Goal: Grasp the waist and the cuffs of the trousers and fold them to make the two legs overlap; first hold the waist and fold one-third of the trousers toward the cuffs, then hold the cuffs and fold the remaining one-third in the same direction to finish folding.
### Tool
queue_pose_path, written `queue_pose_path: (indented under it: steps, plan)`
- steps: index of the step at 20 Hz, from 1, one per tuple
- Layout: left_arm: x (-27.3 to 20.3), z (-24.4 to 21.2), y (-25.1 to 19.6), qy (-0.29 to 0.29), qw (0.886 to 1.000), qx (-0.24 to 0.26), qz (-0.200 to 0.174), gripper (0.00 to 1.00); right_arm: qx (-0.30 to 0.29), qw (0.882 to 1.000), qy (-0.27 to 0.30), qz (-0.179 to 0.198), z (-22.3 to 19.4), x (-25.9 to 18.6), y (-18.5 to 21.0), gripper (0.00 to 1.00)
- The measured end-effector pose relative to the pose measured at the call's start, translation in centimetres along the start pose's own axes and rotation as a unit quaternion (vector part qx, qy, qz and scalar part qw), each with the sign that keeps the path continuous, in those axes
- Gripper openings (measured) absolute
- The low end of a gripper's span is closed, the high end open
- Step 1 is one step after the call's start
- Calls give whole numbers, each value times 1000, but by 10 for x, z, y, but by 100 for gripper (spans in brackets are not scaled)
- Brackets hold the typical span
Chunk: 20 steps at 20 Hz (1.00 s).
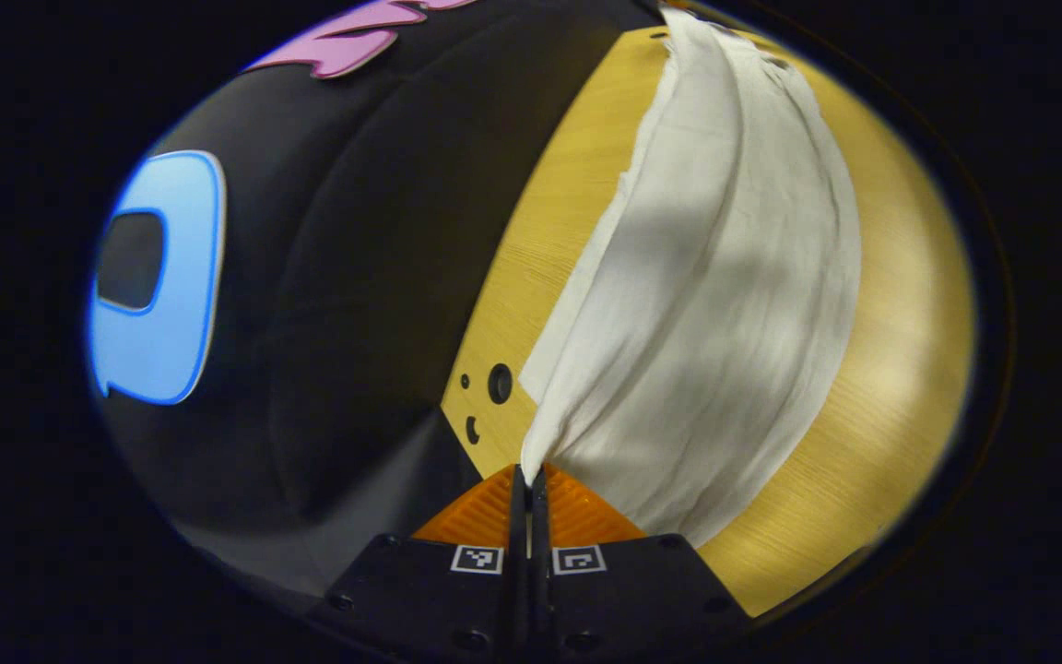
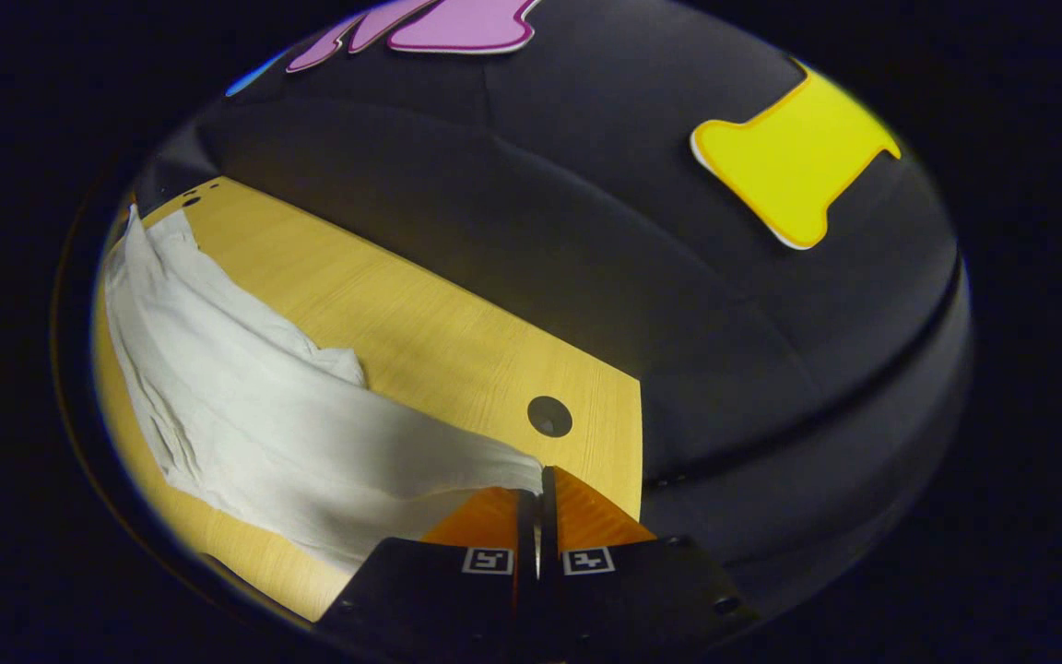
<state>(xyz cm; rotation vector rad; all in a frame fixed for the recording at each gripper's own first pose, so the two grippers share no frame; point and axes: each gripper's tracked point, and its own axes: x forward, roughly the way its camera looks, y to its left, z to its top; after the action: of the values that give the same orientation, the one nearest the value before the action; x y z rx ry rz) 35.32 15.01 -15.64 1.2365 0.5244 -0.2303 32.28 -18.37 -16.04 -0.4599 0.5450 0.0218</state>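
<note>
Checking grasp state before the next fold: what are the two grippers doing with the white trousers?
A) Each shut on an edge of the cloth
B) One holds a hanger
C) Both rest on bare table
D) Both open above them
A: the left gripper and right gripper each pinch an edge of the trousers, fingers closed, over the table.

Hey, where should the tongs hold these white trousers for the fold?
At the end corners, where both tongs are shut now: the trousers lie long and flat on the table, so only corner edges offer a thin lip, approached low from the ends.
</note>
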Motion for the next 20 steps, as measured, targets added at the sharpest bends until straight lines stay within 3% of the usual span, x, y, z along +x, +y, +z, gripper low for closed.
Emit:
queue_pose_path:
  steps: [3, 5, 6, 7, 8, 9, 13, 14, 15, 17, 20]
  plan:
    - [18, 8, -18, 3, 1000, 2, -30, 6, 6, 999, 37, -1, -21, 22, 8, 6]
    - [16, 15, -29, -10, 999, -19, -44, 6, 18, 999, 40, 7, -26, 24, 12, 19]
    - [10, 22, -31, -23, 998, -34, -41, 29, 31, 999, 36, 1, -27, 22, 10, 51]
    - [1, 28, -33, -35, 997, -53, -34, 52, 49, 998, 32, -5, -28, 20, 5, 63]
    - [-5, 34, -28, -45, 996, -72, -16, 76, 74, 997, 28, -11, -25, 13, 0, 97]
    - [-12, 34, -28, -50, 995, -92, -3, 99, 99, 995, 24, -16, -28, 7, -4, 99]
    - [-53, 30, -44, -66, 977, -201, 6, 96, 185, 982, -1, -29, -35, -24, -21, 98]
    - [-67, 28, -51, -69, 964, -258, 9, 96, 206, 978, -6, -31, -39, -29, -23, 98]
    - [-79, 30, -64, -78, 939, -334, 6, 96, 230, 973, -8, -35, -43, -34, -24, 98]
    - [-108, 32, -88, -84, 878, -471, 13, 97, 261, 964, -5, -51, -57, -38, -28, 98]
    - [-146, 26, -108, -106, 785, -610, 22, 97, 302, 951, 13, -66, -78, -41, -32, 98]
